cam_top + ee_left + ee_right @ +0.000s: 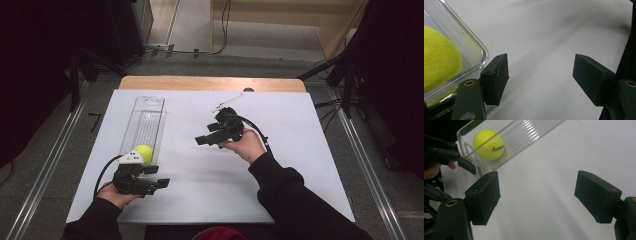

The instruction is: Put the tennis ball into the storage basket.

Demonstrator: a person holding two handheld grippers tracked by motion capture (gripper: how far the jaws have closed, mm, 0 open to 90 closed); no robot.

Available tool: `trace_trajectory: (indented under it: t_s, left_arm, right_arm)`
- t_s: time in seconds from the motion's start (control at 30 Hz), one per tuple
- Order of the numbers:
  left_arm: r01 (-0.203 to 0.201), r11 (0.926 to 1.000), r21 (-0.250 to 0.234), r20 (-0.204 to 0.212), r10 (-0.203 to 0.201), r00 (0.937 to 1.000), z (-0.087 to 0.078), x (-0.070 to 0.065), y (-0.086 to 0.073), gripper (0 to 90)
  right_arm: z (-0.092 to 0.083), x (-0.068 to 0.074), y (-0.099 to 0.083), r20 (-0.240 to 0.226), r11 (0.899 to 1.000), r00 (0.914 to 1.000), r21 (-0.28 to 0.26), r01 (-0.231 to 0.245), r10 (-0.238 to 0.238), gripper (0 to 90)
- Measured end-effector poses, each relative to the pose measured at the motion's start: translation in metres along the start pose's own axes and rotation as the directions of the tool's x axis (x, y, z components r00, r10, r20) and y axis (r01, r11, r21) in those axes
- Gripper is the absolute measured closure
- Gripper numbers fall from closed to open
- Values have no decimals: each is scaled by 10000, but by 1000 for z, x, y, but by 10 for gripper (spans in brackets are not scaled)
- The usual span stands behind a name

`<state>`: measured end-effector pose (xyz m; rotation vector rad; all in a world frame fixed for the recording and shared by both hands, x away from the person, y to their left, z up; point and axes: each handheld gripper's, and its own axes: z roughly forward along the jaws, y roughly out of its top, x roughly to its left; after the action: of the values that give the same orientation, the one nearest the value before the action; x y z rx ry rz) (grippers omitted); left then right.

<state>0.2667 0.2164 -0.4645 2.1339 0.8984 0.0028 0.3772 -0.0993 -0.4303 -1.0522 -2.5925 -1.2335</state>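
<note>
Inside clear tray (144, 120), yellow tennis ball (144, 151)

The right hand-held gripper (536, 197) is holding its two black jaws apart over the white desk (554, 170), with nothing between them. Beyond, a yellow tennis ball (489, 144) is lying in the near end of a clear plastic tray (524, 137). The left hand-held gripper (451, 157) is sitting just beside that end.
</note>
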Motion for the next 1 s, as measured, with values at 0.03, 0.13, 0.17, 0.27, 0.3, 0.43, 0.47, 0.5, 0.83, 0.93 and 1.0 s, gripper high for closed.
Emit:
trace_trajectory:
  t_s: [0.03,0.13,0.17,0.27,0.3,0.43,0.47,0.5,0.83,0.93,1.0]
  left_arm:
    - [3,10000,-18,15,-3,10000,0,0,0,296]
    - [-1,10000,-31,18,1,10000,-1,0,0,296]
    - [11,10000,-53,23,-11,10000,-1,0,0,296]
    - [13,10000,-86,36,-12,10000,-1,0,0,296]
    - [0,9999,-105,22,0,10000,-1,0,0,296]
    - [1,9999,-133,38,-1,10000,-2,0,0,296]
    - [-12,9999,-133,61,13,10000,-2,0,0,296]
    - [-12,9999,-139,62,13,10000,-2,0,0,296]
    - [-2,9999,-155,50,3,10000,-2,-1,0,296]
    - [-10,9999,-140,44,11,10000,-2,0,0,296]
    - [-9,9999,-137,42,9,10000,-2,0,0,296]
  right_arm:
    - [-1,0,-2,13,10000,10000,21,-38,38,184]
    - [-2,-2,-7,159,9999,9999,108,-14,12,184]
    - [-4,-2,-8,195,9999,9998,104,-16,14,184]
    - [-7,-4,-12,148,9998,9998,100,-148,147,184]
    - [-8,-5,-13,167,9999,9998,77,-121,120,184]
    - [-12,-5,-16,173,9999,9997,6,-161,161,184]
    - [-14,-5,-17,190,9999,9997,-3,-141,141,184]
    - [-15,-5,-17,209,9999,9997,-22,-130,131,184]
    - [-32,-8,-30,244,9997,9995,-115,-198,200,184]
    - [-36,-8,-34,247,9996,9994,-154,-237,240,184]
    - [-38,-9,-36,255,9992,9991,-216,-327,333,184]
